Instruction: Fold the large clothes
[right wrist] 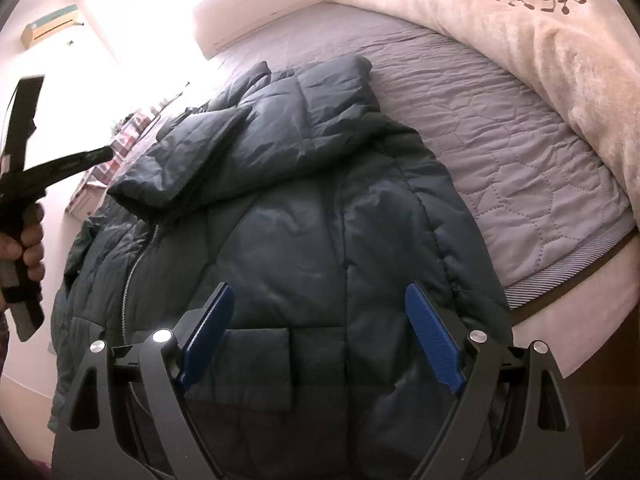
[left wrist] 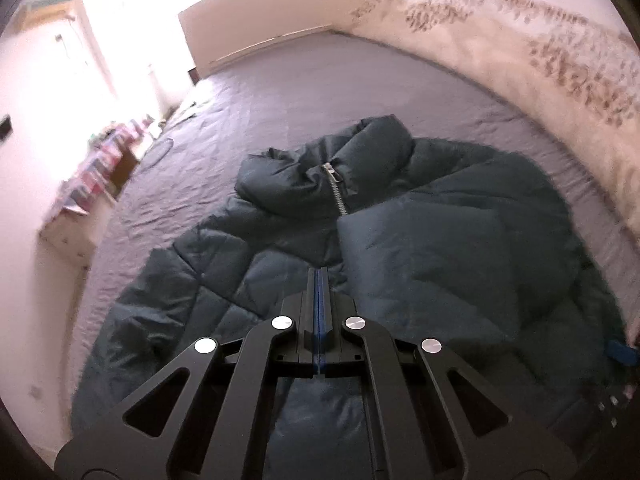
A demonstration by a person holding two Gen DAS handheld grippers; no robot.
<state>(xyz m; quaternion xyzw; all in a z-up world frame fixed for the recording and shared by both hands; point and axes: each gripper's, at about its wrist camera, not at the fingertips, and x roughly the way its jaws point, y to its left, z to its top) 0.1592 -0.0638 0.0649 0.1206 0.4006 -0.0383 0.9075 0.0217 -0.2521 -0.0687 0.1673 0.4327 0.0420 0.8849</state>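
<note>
A dark puffer jacket (right wrist: 304, 216) is spread zip-up on the grey quilted bed (right wrist: 500, 128) — one sleeve (left wrist: 424, 248) is already laid across the chest, the rest apparently still to be folded. The left gripper (left wrist: 320, 276) is closed on nothing; the right gripper (right wrist: 320, 312) is held wide open above the hem — empty. No containers are seen.

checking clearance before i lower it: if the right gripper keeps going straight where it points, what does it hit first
Most likely the dark puffer jacket lying on the bed: the right gripper, jaws open, points down at its quilted front. How far above it hangs is unclear.
</note>
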